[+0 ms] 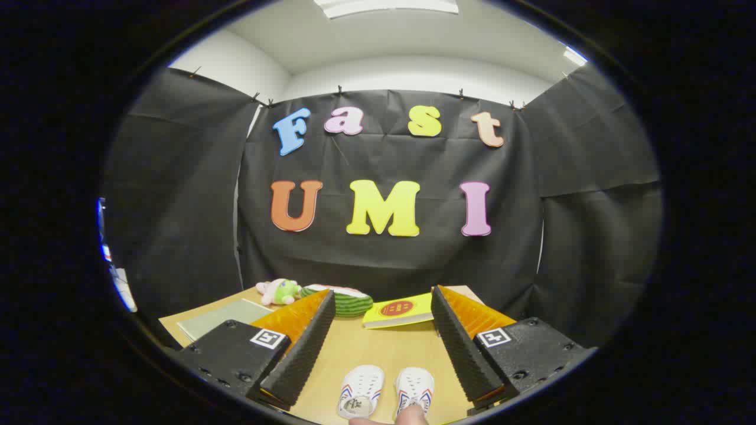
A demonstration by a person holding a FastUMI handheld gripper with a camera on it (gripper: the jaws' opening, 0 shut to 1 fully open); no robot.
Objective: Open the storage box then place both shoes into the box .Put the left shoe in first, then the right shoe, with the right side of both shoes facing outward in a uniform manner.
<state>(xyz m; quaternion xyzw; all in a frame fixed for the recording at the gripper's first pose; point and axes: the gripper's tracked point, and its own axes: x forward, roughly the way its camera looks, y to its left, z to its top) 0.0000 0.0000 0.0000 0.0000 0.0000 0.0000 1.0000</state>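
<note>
Two small white shoes with red and blue stripes stand side by side on the wooden table (pixel 354 348), low between my fingers: one shoe (pixel 361 391) on the left, the other shoe (pixel 414 388) on the right. A person's fingertip (pixel 410 415) touches the near end of the right-hand shoe. My gripper (pixel 381 301) is held well above the table, its fingers wide apart with nothing between them. The shoes lie below and nearer than the fingertips.
Beyond the fingers, at the table's far edge, lie a yellow book (pixel 398 310), a watermelon-slice plush (pixel 345 300) and a small pink and green plush toy (pixel 279 291). A grey-green flat sheet (pixel 221 317) lies at the left. Black cloth walls close the booth behind.
</note>
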